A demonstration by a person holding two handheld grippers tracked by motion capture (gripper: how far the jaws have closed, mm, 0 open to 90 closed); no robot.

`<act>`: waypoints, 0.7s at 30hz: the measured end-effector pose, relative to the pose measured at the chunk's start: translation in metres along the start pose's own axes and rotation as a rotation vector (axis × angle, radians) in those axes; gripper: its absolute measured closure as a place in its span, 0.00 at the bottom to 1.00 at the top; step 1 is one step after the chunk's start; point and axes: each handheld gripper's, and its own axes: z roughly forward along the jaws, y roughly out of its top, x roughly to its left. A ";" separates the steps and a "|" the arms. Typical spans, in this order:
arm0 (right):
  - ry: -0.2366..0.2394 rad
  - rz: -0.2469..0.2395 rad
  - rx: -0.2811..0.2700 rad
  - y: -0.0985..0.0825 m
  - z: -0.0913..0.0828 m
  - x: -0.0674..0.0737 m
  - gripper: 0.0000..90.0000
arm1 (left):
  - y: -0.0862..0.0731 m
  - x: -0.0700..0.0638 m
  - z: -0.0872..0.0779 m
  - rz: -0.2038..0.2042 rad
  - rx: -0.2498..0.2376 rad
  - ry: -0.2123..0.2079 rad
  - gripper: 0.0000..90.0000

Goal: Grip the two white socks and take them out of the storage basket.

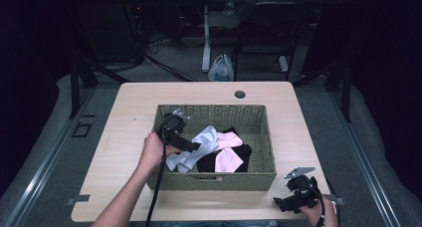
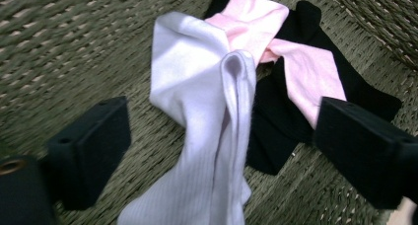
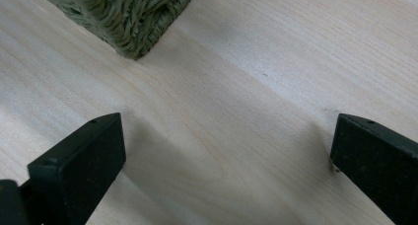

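Right gripper (image 1: 284,203): lower right of the high view, near the table's front edge, held in a hand; jaws stand wide apart with nothing between them, over bare wood in the right gripper view.
Table (image 1: 298,122): pale wood top, centre of the high view; a round cable hole (image 1: 240,94) sits near its far edge.
Basket (image 1: 263,173): green woven, rectangular, centre of the table; one corner shows at the upper left of the right gripper view (image 3: 133,22).
Left gripper (image 1: 195,146): centre left of the high view, reaching into the basket from its left side; jaws wide, straddling the white sock without pressing on it.
White sock (image 2: 207,116): middle of the left gripper view, lying lengthwise between the two jaws on the basket floor; in the high view just left of the pile's centre.
Pink sock (image 2: 296,62): upper right of the left gripper view, crossed over the black one, touching the white sock.
Black sock (image 2: 276,121): beneath the pink, right of the white.
Plastic bag (image 1: 221,69): on the floor beyond the table, upper centre.
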 end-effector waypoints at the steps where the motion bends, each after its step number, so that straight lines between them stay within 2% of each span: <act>1: 0.000 0.000 0.000 0.000 0.000 0.000 0.00 | 0.001 -0.001 0.005 0.004 0.014 0.000 0.16; 3: 0.000 0.001 0.002 0.000 0.000 0.000 0.00 | 0.002 -0.002 0.010 0.011 0.033 -0.015 0.20; 12: 0.004 -0.005 0.010 0.000 0.000 0.000 0.00 | 0.009 -0.007 0.026 0.035 0.084 0.009 0.42; 14: 0.004 -0.006 0.010 0.000 0.000 0.000 0.00 | 0.009 -0.008 0.029 0.044 0.085 0.014 0.51; 15: 0.003 -0.006 0.010 0.000 0.000 0.000 0.00 | 0.010 -0.008 0.030 0.045 0.071 0.014 0.53; 17: 0.001 -0.006 0.007 0.000 0.000 0.000 0.00 | 0.010 -0.009 0.031 0.052 0.061 0.001 0.62; 21: -0.002 -0.002 0.004 0.000 0.000 0.000 0.00 | 0.012 -0.012 0.037 0.072 0.098 -0.004 0.74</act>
